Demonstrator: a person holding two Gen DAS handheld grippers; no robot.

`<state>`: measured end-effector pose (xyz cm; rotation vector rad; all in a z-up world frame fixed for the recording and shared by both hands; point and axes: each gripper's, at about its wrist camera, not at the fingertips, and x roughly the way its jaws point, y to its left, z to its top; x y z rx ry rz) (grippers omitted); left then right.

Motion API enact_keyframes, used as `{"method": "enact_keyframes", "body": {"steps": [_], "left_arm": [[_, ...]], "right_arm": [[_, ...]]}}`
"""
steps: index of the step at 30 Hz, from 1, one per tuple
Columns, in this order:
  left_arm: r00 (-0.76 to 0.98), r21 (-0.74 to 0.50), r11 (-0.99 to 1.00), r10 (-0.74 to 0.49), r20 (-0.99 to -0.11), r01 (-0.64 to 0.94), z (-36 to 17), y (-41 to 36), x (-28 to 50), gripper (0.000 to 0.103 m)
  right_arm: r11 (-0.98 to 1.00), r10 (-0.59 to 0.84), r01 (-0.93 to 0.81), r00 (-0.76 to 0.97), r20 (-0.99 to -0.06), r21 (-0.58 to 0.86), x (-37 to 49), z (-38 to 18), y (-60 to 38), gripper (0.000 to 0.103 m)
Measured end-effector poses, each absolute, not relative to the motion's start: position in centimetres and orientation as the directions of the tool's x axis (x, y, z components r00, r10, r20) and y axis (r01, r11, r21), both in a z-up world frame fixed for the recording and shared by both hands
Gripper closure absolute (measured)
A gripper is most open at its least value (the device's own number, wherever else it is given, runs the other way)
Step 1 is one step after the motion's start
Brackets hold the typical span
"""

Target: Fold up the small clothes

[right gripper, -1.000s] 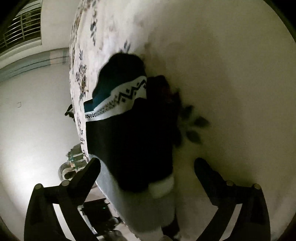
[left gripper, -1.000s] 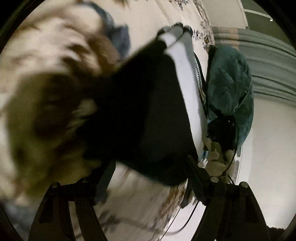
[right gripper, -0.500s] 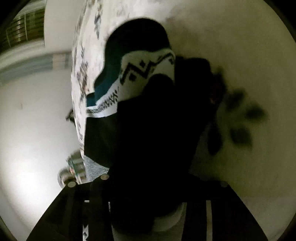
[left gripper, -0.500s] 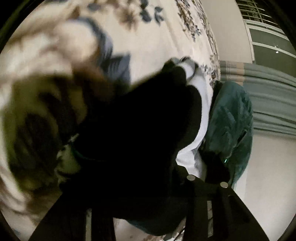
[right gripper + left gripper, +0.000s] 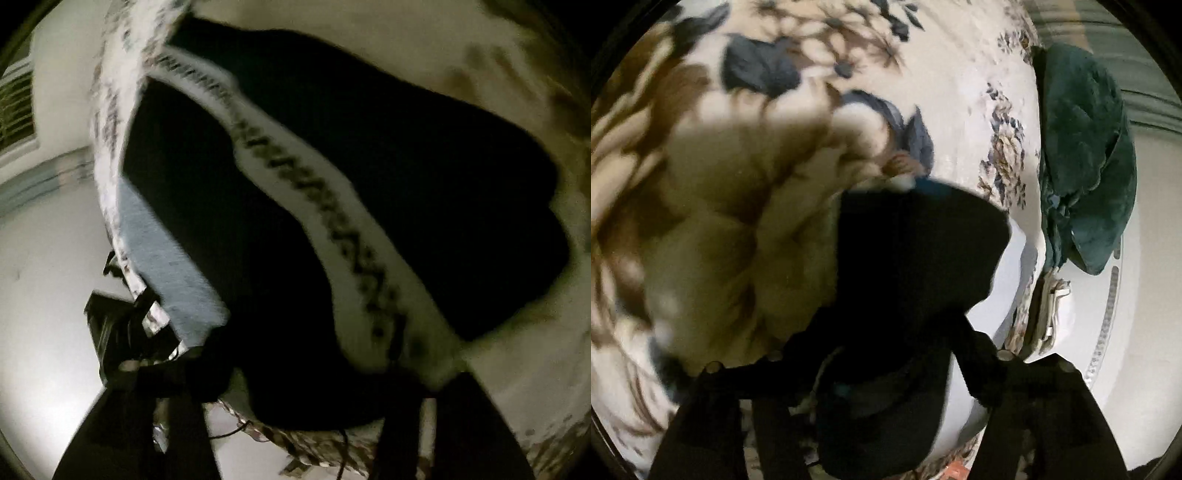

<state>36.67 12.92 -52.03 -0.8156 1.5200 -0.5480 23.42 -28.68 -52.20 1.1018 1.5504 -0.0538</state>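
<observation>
Both grippers, left (image 5: 886, 354) and right (image 5: 295, 376), have closed onto one dark garment (image 5: 406, 166).

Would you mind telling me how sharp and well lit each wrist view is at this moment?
Left wrist view: the floral bedspread is motion-blurred on the left, the teal cloth fairly sharp, the dark garment underexposed, nearly featureless. Right wrist view: smeared throughout, the garment's white patterned band streaked, a bright patch at lower left.

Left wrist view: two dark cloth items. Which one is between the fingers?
The black garment, between the left gripper fingers; the teal cloth lies apart at the bed's edge.
</observation>
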Motion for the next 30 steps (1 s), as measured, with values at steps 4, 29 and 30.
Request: {"method": "enact_keyframes", "body": {"steps": [4, 29, 30], "left_arm": [[0.125, -0.682, 0.718, -0.670, -0.731, -0.141, -49.0, 15.2, 31.9, 0.039], [0.227, -0.413, 0.871, -0.360, -0.905, -0.265, -50.6, 15.0, 28.8, 0.002], [0.252, -0.431, 0.862, -0.369, -0.895, -0.268, -49.7, 15.3, 29.2, 0.002]], "right_arm": [[0.658, 0.533, 0.580, 0.092, -0.841, 0.480, 23.4, -48.8, -30.9, 0.035], [0.879, 0.244, 0.353, 0.241, -0.939, 0.319, 35.2, -43.9, -34.8, 0.089], [0.880, 0.239, 0.359, 0.234, -0.943, 0.312, 35.0, -43.7, -35.4, 0.089]]}}
